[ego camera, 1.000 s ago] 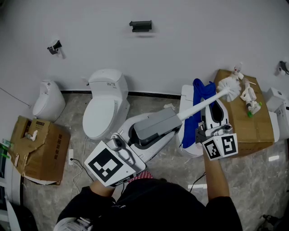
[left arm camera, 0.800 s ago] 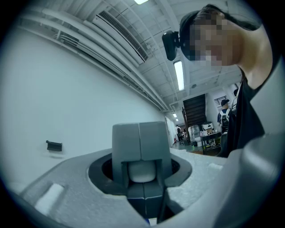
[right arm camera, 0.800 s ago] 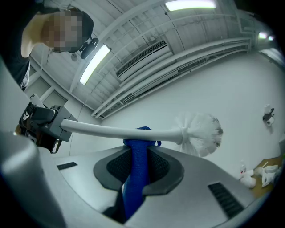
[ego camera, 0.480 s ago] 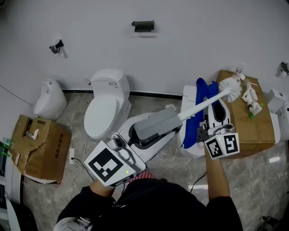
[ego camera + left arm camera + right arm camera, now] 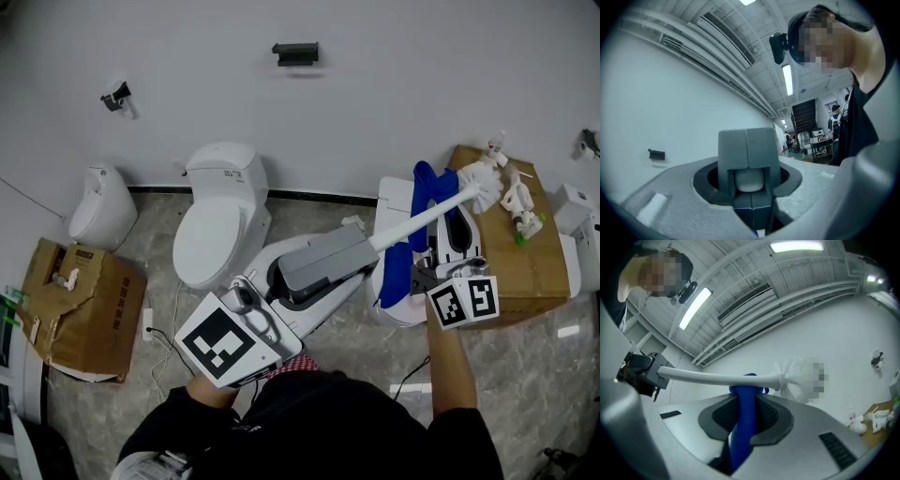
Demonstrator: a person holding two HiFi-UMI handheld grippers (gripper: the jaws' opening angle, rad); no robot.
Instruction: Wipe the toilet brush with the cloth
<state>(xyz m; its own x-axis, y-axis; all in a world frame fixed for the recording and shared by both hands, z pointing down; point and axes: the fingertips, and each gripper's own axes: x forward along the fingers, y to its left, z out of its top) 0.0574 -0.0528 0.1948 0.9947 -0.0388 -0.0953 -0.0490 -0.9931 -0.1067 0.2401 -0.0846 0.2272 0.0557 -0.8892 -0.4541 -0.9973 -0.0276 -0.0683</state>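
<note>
Grippers come first, close to the person's chest. The left gripper [image 5: 361, 249] is clamped on the butt of the toilet brush [image 5: 424, 217], and the white handle end sits pinched between the grey pads [image 5: 761, 152]. The right gripper [image 5: 448, 246] has its jaws nipped together on the blue cloth [image 5: 743, 420]. From those jaws the cloth runs up and loops over the brush handle, touching it just short of the bristle head [image 5: 483, 176]. The brush is held clear of the floor, slanting from the left gripper towards a cardboard box [image 5: 525, 267] on the right. Further off, a white toilet [image 5: 220, 220] stands with its lid down against the wall [image 5: 375, 103]. A second, torn cardboard box [image 5: 80, 309] sits at far left.
</note>
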